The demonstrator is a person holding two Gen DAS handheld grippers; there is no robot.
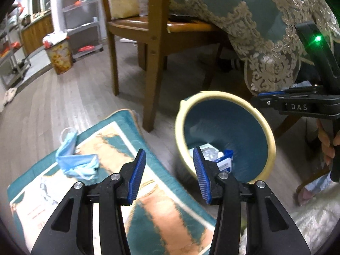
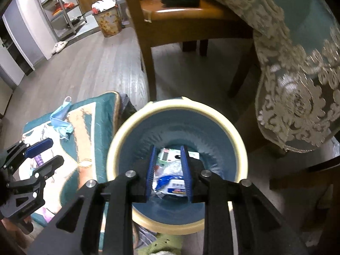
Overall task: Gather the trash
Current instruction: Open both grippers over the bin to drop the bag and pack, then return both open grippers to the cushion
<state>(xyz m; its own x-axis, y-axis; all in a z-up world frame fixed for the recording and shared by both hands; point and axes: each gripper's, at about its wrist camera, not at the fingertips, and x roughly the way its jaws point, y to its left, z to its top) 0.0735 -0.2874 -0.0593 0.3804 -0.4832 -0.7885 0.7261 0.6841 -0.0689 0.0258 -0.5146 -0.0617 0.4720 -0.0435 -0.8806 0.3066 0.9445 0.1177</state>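
My left gripper (image 1: 169, 170) points forward and slightly down, its two blue-padded fingers (image 1: 137, 175) spread wide with nothing between them. Seen from the right wrist camera, it sits low at the far left, its jaws parted there too. My right gripper (image 2: 167, 171) is tipped steeply downward, its pads (image 2: 150, 173) parted by a narrower gap, and nothing is pinched between them. The right hand (image 1: 328, 146) wraps the handle at the edge of the left view (only a few knuckles show)
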